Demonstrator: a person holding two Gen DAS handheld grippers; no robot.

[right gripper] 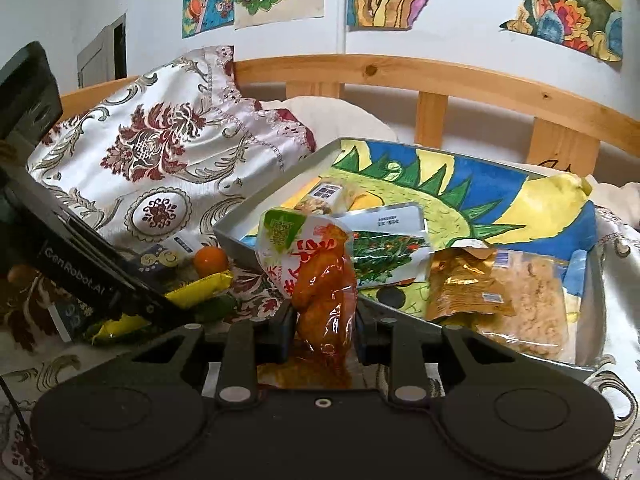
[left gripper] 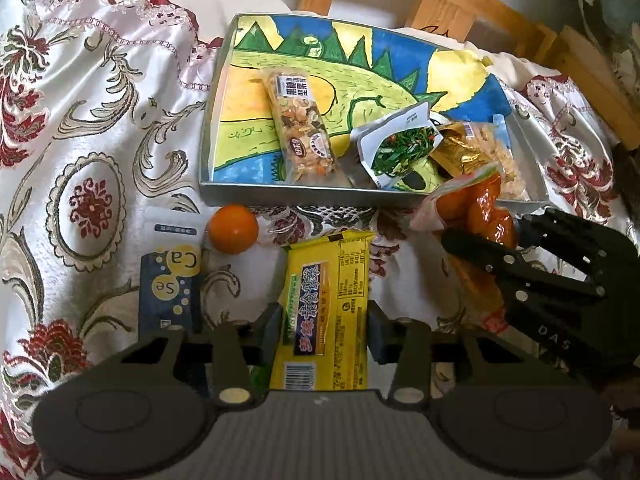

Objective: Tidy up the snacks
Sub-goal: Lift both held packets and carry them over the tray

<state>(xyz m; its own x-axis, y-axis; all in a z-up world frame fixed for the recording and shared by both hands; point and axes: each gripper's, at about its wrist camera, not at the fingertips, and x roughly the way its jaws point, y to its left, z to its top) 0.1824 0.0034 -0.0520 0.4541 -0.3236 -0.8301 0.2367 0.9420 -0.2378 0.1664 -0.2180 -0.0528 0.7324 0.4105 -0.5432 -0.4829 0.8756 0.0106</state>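
- our left gripper (left gripper: pixel 322 326) is closed on the yellow snack packet (left gripper: pixel 324 308), its pads pressing both long edges, just above the bedspread (left gripper: pixel 100 128).
- our right gripper (right gripper: pixel 322 334) clamps the orange-red snack pouch (right gripper: pixel 320 280), held upright near the tray's front edge.
- the tray (left gripper: pixel 304 196), lined with a dinosaur drawing, holds a nut bar (left gripper: pixel 302 128), a green vegetable pouch (left gripper: pixel 400 148), a gold packet (left gripper: pixel 460 152) and a pale crumbly pack (right gripper: pixel 528 300).
- a small orange (left gripper: pixel 233 229) and a blue sachet (left gripper: pixel 170 284) lie on the bedspread, in front of the tray.

The blue box (left gripper: pixel 170 288) says "Ca" and "Se" — the left claw (right gripper: pixel 120 300) says "GenRobot.AI" — the right claw (left gripper: pixel 516 240) shows "DAS".
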